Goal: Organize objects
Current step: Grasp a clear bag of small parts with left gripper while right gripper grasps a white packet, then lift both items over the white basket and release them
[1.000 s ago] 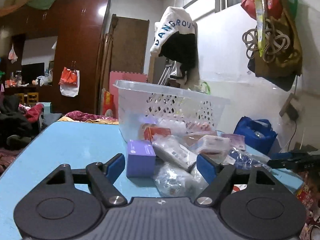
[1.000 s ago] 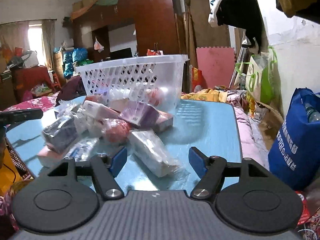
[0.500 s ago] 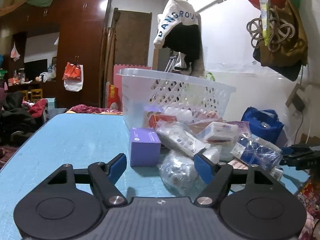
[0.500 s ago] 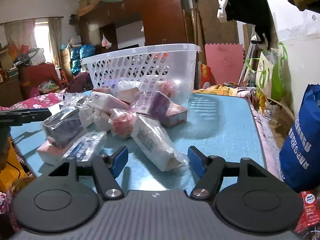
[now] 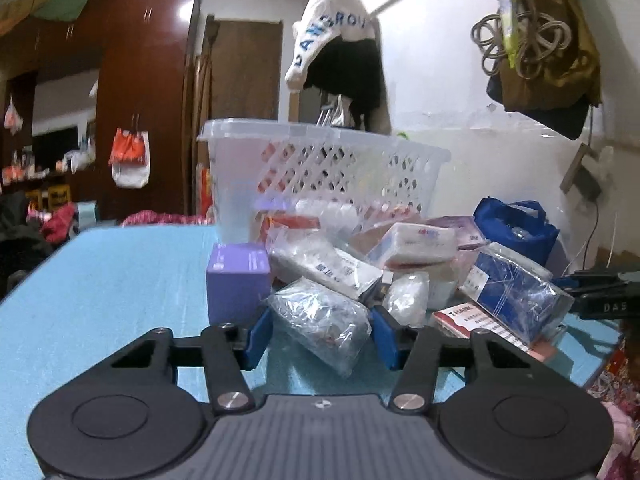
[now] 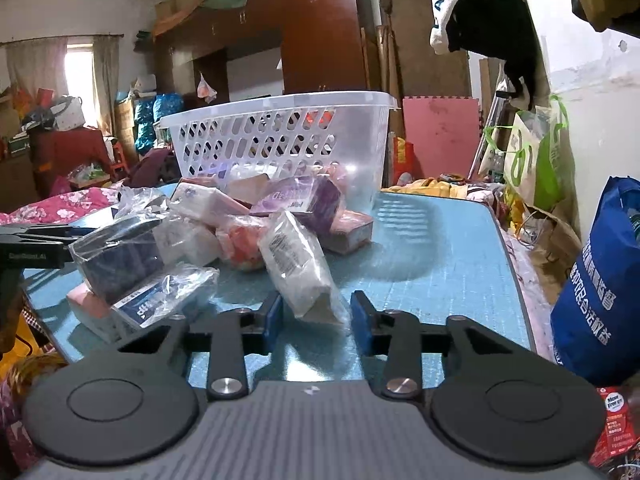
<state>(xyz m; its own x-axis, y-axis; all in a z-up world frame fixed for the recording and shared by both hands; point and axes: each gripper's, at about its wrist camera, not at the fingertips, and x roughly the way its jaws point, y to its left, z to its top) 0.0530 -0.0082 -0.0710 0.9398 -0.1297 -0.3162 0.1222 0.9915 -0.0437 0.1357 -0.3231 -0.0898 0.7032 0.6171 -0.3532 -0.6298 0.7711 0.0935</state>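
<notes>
A pile of wrapped packets lies on the blue table in front of a white plastic basket, also in the right wrist view. My left gripper has its fingers around a clear crinkly packet, narrowed onto its sides. A purple box stands just left of it. My right gripper has its fingers around the near end of a white plastic packet, close to its sides. Whether either grip is firm, I cannot tell.
A dark blue wrapped pack and a red and white card lie at the table's right edge. A blue bag stands beside the table. A wardrobe and hung clothes are behind.
Both grippers moved forward to the pile and narrowed: the left around the clear crinkly packet, the right around the white packet.
</notes>
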